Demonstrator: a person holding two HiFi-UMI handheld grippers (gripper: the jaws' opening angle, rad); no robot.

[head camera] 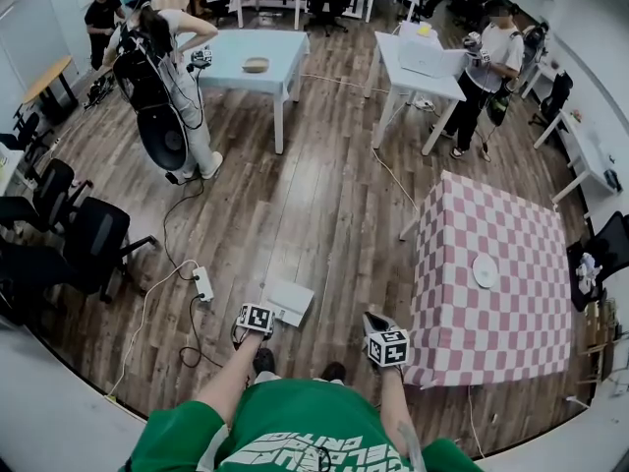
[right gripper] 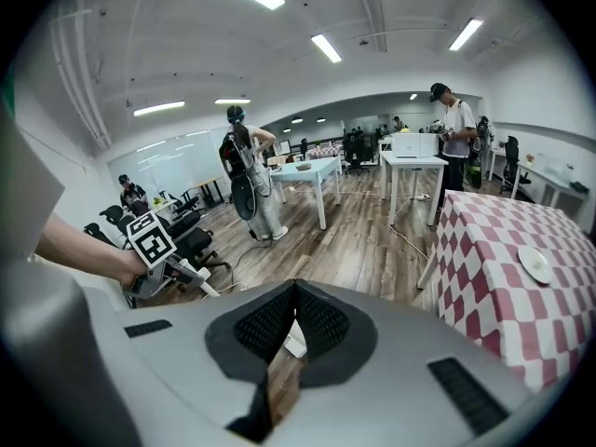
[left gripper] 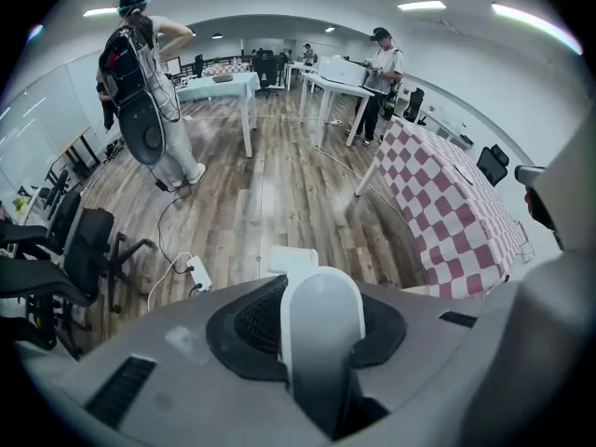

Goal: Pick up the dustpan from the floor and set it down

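Note:
The white dustpan (head camera: 292,301) is low over the wooden floor in front of my feet; I cannot tell whether it touches the boards. My left gripper (head camera: 265,314) is shut on its white handle (left gripper: 321,333), which stands up between the dark pads, and the pan (left gripper: 291,259) shows just beyond it. To the right, my right gripper (head camera: 373,323) hangs beside the checked table with nothing in it. In the right gripper view, the right gripper (right gripper: 293,291) has its pads meeting at the tips, and the left gripper with its marker cube (right gripper: 151,237) shows at the left.
A pink-and-white checked table (head camera: 491,303) with a white plate (head camera: 484,270) stands close on the right. A power strip (head camera: 203,284) and cables lie on the floor to the left, near black office chairs (head camera: 88,244). People and white tables (head camera: 254,62) stand farther off.

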